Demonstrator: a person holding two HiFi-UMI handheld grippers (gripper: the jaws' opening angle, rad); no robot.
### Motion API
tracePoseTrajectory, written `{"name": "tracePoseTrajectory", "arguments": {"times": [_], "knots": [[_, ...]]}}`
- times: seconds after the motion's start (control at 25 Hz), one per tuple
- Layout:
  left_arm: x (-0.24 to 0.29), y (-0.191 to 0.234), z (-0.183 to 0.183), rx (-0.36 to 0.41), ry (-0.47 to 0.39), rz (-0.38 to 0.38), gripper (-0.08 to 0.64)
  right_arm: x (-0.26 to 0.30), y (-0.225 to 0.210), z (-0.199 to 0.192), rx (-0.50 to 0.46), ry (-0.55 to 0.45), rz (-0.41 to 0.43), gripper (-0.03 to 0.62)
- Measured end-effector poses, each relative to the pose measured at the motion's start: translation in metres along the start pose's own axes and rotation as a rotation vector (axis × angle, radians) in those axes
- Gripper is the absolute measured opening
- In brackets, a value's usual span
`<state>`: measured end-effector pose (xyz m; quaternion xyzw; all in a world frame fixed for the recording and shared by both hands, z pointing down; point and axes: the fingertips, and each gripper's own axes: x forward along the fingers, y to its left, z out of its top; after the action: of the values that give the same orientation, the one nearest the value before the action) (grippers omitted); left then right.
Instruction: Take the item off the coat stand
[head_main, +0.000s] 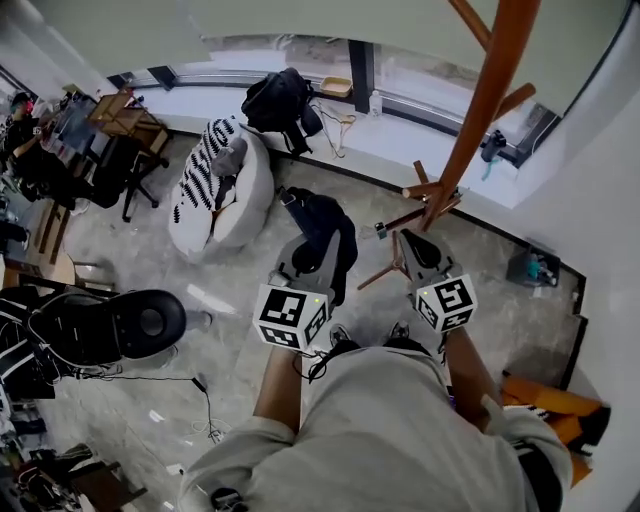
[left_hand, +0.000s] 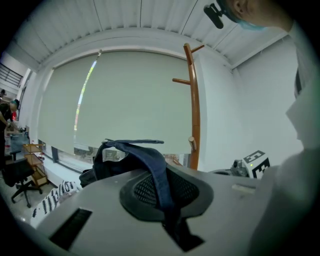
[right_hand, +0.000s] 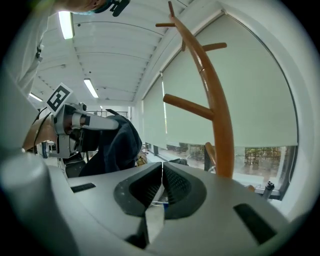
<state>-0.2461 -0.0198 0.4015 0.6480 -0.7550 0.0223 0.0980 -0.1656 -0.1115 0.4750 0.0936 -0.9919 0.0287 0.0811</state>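
**Item:** dark blue bag (head_main: 327, 238), soft, with a flat webbing strap (left_hand: 156, 167)

**Location:** left of the coat stand (head_main: 478, 115) and apart from it; it touches none of the pegs that show, so it is judged already lifted clear

**Orientation:** long axis vertical; the body hangs down from the strap over the floor (head_main: 240, 330)

**Holder:** left gripper (head_main: 303, 250), jaws nearly together and pinched on the strap, which runs lengthwise between them and out over the tips, with the bag's bulk beyond and below

**Other gripper:** right gripper (head_main: 412, 240), jaws pressed together with nothing between them; it sits just beside the coat stand's lower pegs, between stand and bag

**Key relation:** the bag lies on the far side of the left gripper from the coat stand, and the left gripper alone carries it; the right gripper is the nearer one to the stand but has no part in the hold

**Next move, judged:** carry the bag further left, away from the pegs, with the strap kept clamped
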Motion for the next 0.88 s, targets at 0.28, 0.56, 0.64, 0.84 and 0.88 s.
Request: {"name": "tracePoseTrajectory", "arguments": {"times": [0.28, 0.56, 0.64, 0.84, 0.88], "knots": [[-0.044, 0.048, -0.024, -0.049, 0.029, 0.206, 0.028, 0.034, 0.042, -0.001, -0.026, 0.017, 0.136, 0.006], [-0.084, 0.090, -0.062, -0.076, 0.065, 0.411, 0.028, 0.069, 0.083, -0.004, -0.085, 0.026, 0.249, 0.006], [-0.098, 0.096, -0.065, -0.081, 0.058, 0.458, 0.028, 0.072, 0.095, 0.001, -0.100, 0.021, 0.272, 0.006], [-0.129, 0.106, -0.052, -0.040, -0.007, 0.563, 0.028, 0.067, 0.114, 0.043, -0.143, -0.070, 0.277, 0.006], [-0.134, 0.107, -0.047, -0.038, -0.021, 0.575, 0.028, 0.065, 0.116, 0.055, -0.150, -0.096, 0.273, 0.006]]}}
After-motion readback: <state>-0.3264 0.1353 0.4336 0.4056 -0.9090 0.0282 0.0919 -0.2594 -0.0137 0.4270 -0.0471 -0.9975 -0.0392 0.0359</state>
